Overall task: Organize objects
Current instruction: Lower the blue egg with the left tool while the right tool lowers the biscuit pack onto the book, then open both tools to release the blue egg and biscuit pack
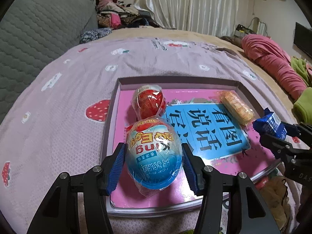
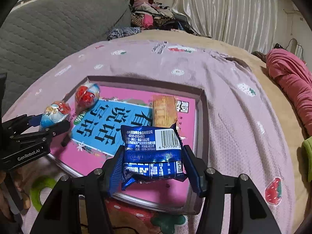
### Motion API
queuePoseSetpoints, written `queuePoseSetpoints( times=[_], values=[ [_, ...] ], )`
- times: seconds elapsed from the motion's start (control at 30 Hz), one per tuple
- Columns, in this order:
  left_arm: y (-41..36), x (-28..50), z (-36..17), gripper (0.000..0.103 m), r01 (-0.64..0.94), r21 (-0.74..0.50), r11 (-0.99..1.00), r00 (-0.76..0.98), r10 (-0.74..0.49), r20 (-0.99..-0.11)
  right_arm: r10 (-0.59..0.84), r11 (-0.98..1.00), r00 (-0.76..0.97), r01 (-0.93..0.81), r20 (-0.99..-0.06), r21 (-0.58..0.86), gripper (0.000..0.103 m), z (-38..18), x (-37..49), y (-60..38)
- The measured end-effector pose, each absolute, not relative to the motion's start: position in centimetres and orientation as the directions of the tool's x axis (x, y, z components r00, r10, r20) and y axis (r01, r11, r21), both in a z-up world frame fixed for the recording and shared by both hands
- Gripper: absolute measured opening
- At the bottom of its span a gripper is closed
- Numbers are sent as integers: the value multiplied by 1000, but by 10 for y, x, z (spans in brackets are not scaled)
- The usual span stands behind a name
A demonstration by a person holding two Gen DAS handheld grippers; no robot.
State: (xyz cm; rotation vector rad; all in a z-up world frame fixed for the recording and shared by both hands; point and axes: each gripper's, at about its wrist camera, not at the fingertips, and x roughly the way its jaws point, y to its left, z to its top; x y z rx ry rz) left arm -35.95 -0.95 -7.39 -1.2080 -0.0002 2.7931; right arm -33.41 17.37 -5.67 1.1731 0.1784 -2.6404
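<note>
Blue-wrapped egg (image 1: 154, 154) sits pinched in my left tool (image 1: 154, 163), long axis pointing away from me, held just above the pink tray's (image 1: 115, 105) near-left corner, right behind the red egg (image 1: 149, 102) already lying there. My right tool (image 2: 154, 161) grips a blue snack packet (image 2: 152, 152) over the tray's near edge, short of the orange wafer bar (image 2: 163, 109). Strawberry-print bedspread (image 1: 68, 89) lies beneath.
</note>
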Motion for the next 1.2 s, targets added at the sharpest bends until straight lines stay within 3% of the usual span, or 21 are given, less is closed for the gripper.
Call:
queuePoseSetpoints(
  times=[1.2],
  values=[
    [2,-376,-97,59,-122,-73,-990,-582,131,-803,-140,-971,-557,240,-818,2,59,-91,-350,176]
  ],
)
